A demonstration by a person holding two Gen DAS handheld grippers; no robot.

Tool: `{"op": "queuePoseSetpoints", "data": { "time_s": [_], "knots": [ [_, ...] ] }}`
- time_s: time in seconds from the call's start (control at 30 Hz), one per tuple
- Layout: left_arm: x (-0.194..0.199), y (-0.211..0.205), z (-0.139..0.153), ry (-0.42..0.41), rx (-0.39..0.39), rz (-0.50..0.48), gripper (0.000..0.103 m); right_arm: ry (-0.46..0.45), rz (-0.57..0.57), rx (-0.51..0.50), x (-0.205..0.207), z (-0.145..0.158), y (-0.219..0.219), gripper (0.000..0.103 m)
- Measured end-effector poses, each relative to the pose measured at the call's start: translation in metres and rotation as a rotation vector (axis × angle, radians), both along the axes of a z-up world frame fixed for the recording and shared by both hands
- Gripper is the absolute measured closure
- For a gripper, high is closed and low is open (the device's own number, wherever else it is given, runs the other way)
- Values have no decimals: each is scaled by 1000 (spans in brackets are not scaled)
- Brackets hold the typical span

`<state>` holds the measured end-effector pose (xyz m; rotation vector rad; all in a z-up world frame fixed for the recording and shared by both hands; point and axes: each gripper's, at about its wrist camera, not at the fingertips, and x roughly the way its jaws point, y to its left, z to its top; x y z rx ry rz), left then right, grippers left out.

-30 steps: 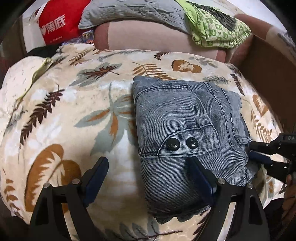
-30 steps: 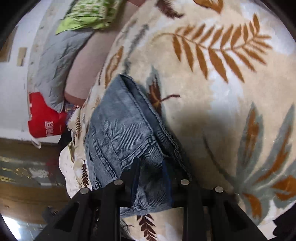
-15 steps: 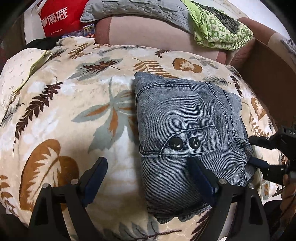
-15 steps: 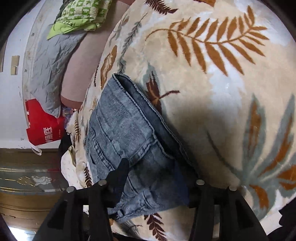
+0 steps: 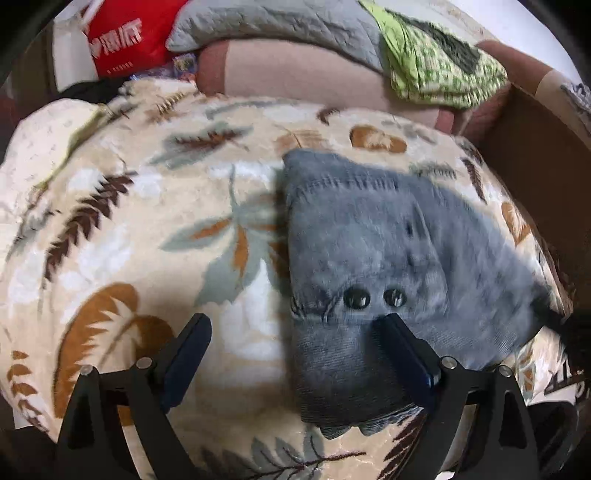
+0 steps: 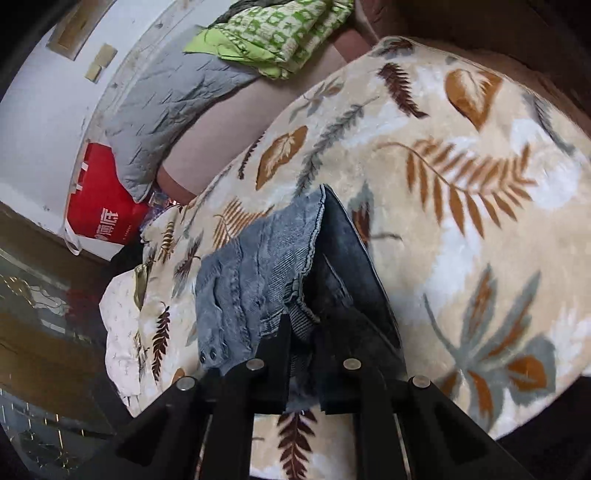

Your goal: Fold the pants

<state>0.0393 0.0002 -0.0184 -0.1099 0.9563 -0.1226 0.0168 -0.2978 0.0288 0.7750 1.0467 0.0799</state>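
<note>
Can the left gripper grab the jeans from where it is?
Probably yes. The left gripper is open, and the folded jeans already lie partly between its fingers with nothing covering them.

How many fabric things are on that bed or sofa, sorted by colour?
Blue-grey: 1, the pants
Leaf-print cream: 1, the blanket
Grey: 1, the quilted cover
Green patterned: 1, the folded cloth
Total: 4
</note>
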Motion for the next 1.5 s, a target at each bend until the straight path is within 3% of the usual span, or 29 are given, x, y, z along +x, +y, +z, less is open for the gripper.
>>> {"op": "queuePoseSetpoints", "data": {
  "time_s": [0.07, 0.13, 0.2, 0.27, 0.37, 0.47, 0.53, 0.63, 0.7, 0.77, 0.87, 0.9, 0.93, 1.07, 1.2, 1.23, 1.3, 1.33, 1.4, 1.5],
  "knots": [
    [-2, -4, 9, -34, 18, -3, 10, 69, -5, 4, 1, -31, 1, 91],
    [0, -15, 10, -43, 88, -30, 10, 98, 2, 58, 3, -63, -1, 90],
    [6, -37, -12, 17, 233, -95, 10, 74, 4, 61, 1, -57, -2, 87],
    [7, -42, -23, 20, 285, -96, 10, 71, 32, 23, 1, -47, -1, 84],
    [8, -40, -22, 26, 271, -81, 9, 50, 23, -25, -4, -28, -7, 81],
    [7, -42, -21, 20, 281, -91, 9, -44, 6, -120, -2, 11, -7, 81],
    [7, -40, -22, 22, 269, -85, 9, -118, 63, -126, 12, 35, 4, 78],
    [6, -40, -23, 21, 261, -77, 9, -175, 155, -167, 47, 48, 29, 70],
    [6, -39, -23, 23, 254, -74, 9, -194, 222, -165, 76, 42, 41, 68],
    [7, -37, -23, 30, 239, -70, 9, -146, 238, -154, 99, 21, 45, 68],
    [8, -36, -24, 35, 223, -69, 9, 41, 271, -181, 118, -40, 48, 64],
    [8, -37, -25, 36, 222, -69, 9, 62, 251, -173, 117, -57, 44, 64],
    [8, -36, -25, 33, 222, -65, 9, 19, 238, -158, 112, -55, 41, 64],
    [9, -32, -26, 37, 207, -63, 7, 3, 272, -194, 97, -29, 43, 64],
    [9, -32, -27, 40, 199, -54, 6, -103, 296, -243, 48, -1, 46, 60],
    [9, -32, -28, 39, 202, -53, 6, -114, 298, -260, 35, -1, 47, 49],
    [10, -32, -28, 42, 199, -52, 5, -85, 333, -311, 16, -17, 53, 39],
    [10, -34, -29, 49, 198, -55, 5, -60, 359, -333, 12, -30, 58, 38],
    [10, -33, -25, 47, 194, -52, 6, -132, 379, -414, 1, -30, 66, 38],
    [9, -24, -12, 37, 125, -24, 6, -75, 371, -383, 11, -18, 65, 38]
  ]
}}
